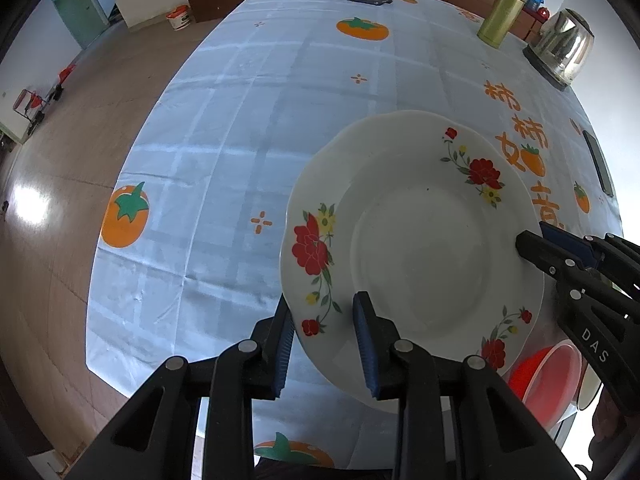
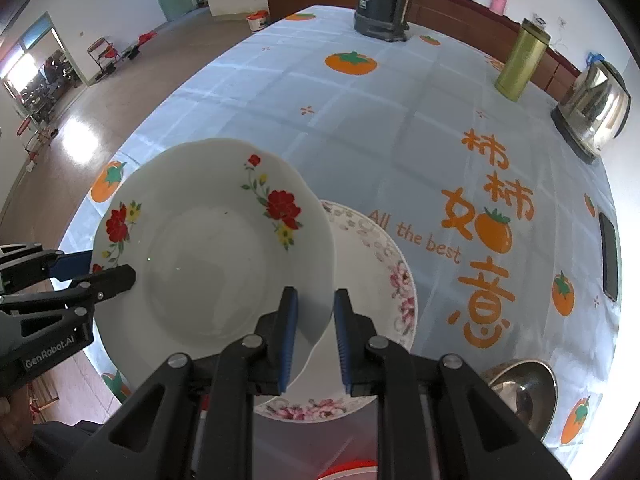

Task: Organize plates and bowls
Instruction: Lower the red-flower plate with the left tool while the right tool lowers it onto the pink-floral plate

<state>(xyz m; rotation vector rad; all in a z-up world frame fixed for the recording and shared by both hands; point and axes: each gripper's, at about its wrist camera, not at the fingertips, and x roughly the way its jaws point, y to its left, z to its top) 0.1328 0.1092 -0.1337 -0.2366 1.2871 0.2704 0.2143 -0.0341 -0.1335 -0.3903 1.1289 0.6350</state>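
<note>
Both hand-held grippers, left hand-held gripper (image 1: 326,344) and right hand-held gripper (image 2: 316,338), pinch the empty, tilted red-flower plate (image 2: 212,248) above the empty pink-flower plate (image 2: 376,280).

Red-flowered white plate (image 1: 416,240) — aloft over pink-flowered plate (image 2: 384,280)

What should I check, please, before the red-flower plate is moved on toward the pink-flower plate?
1. Left tongs on the rim of the red-flower plate: ok, one pad on each side of the rim.
2. Right tongs on the opposite rim: ok, rim sits between the pads.
3. Plate clear of the tablecloth: ok, it is held in the air, tilted.
4. Pink-flower plate free to receive it: cannot tell; only its outer part shows, bare, and the held plate covers the rest.
5. Steel bowl and red bowl out of the way: ok, both lie off to the side.
</note>
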